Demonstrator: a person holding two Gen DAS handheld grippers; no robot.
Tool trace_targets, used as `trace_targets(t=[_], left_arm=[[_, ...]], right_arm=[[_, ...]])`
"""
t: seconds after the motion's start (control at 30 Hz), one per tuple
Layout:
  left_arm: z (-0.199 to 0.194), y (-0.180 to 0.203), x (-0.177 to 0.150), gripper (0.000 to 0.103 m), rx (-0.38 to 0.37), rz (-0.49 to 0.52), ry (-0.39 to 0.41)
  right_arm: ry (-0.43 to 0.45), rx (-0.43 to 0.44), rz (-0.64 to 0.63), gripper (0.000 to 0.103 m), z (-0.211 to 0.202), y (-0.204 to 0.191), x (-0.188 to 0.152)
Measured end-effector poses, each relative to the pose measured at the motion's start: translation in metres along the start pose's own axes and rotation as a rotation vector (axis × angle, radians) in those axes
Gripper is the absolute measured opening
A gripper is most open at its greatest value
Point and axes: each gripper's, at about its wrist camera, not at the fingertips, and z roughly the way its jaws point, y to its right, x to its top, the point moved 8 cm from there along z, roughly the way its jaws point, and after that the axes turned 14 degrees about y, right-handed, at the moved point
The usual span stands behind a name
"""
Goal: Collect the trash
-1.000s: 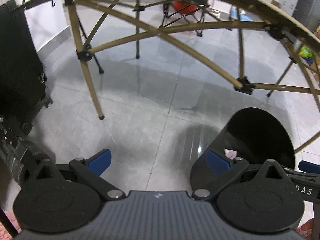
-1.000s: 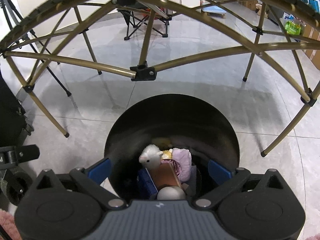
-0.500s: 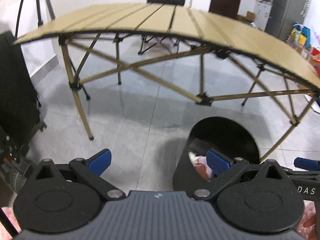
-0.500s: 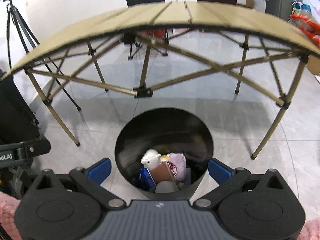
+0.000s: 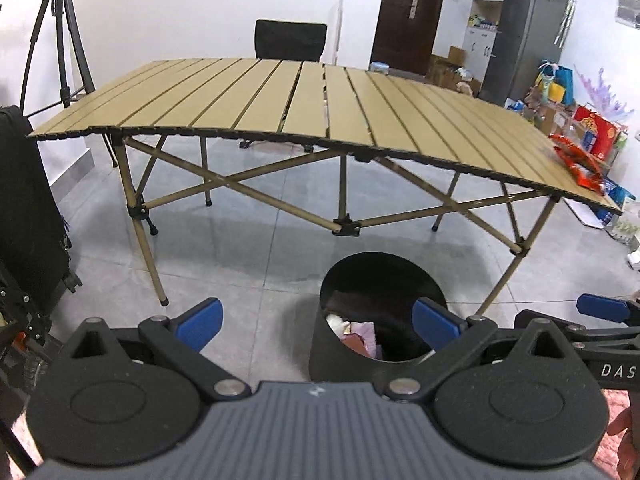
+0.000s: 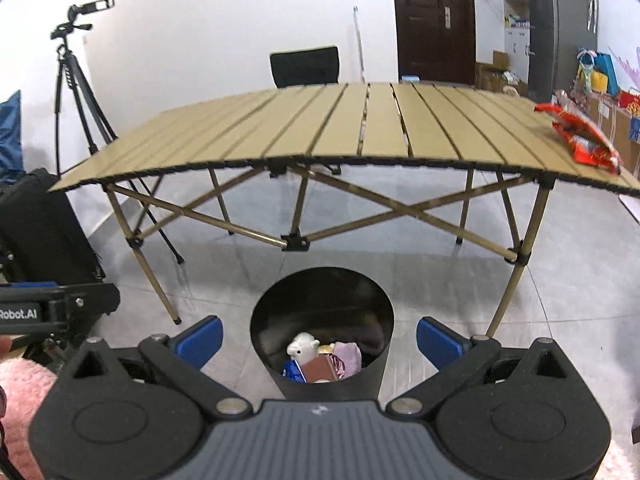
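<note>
A black round trash bin (image 6: 320,292) stands on the floor in front of a tan slatted folding table (image 6: 360,128). It holds a white plush toy (image 6: 302,345), a pink item and packaging. The bin also shows in the left wrist view (image 5: 340,360). A red snack wrapper (image 6: 580,136) lies on the table's right end, also seen in the left wrist view (image 5: 576,162). My right gripper (image 6: 320,338) is open and empty, above the bin's near side. My left gripper (image 5: 318,322) is open and empty, left of the bin.
A black chair (image 6: 306,66) stands behind the table. A camera tripod (image 6: 76,80) and a black case (image 6: 40,224) are at the left. A fridge (image 5: 524,32) and cluttered boxes and bags (image 5: 568,112) line the right wall. The floor is grey tile.
Both grippers have risen and pulled back from low over the bin. The table top and the red wrapper have come into view. Both stay open and empty.
</note>
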Motion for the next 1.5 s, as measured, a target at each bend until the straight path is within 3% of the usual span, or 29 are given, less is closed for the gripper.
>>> trace_targets(t=[0.53,1.5], left_arm=[[-0.049,0.001,-0.008,0.103,-0.004,0.006,0.035],[-0.059,0.003,-0.007,0.103,-0.015,0.012,0.055]], right_arm=[[0.031,0.016,-0.021,0.103,-0.058,-0.005,0.002],[0.038,0.017,-0.024,0.103,-0.067,-0.005,-0.003]])
